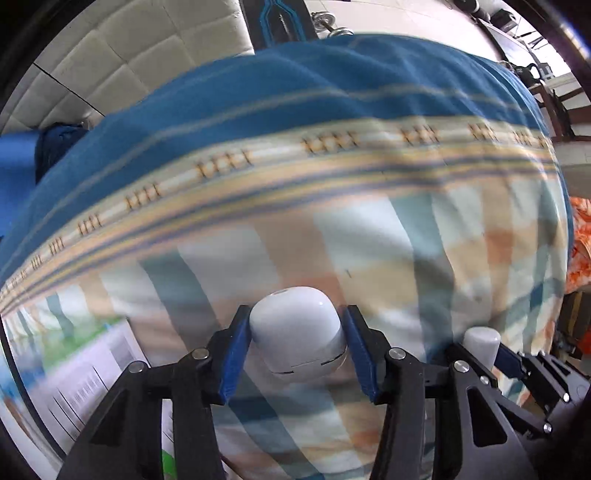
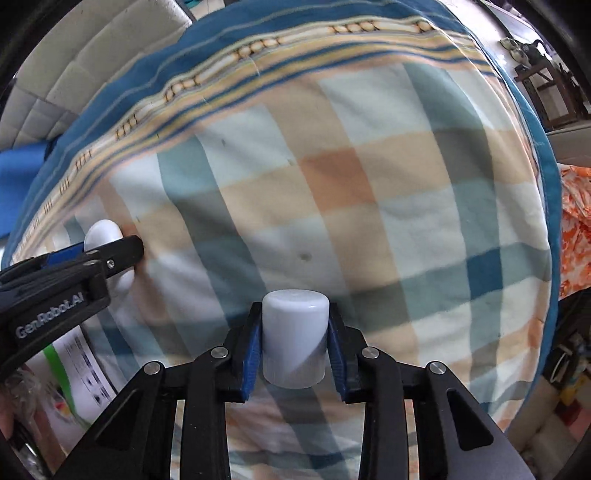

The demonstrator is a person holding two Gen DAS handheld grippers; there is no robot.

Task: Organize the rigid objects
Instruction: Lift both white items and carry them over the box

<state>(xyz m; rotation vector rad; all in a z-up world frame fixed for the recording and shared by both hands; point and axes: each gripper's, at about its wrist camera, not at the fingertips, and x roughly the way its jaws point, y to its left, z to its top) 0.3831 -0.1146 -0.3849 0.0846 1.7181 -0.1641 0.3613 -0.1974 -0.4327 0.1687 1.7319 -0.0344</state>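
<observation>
Left tongs (image 1: 297, 350) pinch glossy white earbud case (image 1: 297, 332); right tongs (image 2: 295, 347) pinch white cylinder cap (image 2: 294, 343), both low over the bed blanket (image 2: 369, 184). Risk: smooth rounded plastic slips on lift.

Bright daylight, soft shadows across the blanket (image 2: 332, 184) — motion blur, heavy fisheye bending, dark corners.

Blanket: a checked blanket (image 2: 332, 192) in orange, cream and teal covers the bed, with a blue striped border (image 1: 295, 85) on the far side.
Headboard: a cream padded headboard (image 1: 122, 55) stands far left.
Printed box: a white box with green print (image 2: 79, 373) lies near left.
Orange cloth: an orange patterned cloth (image 2: 574, 229) lies at the right edge.
Dumbbell: a metal dumbbell (image 1: 330, 26) lies on the far floor.
</observation>
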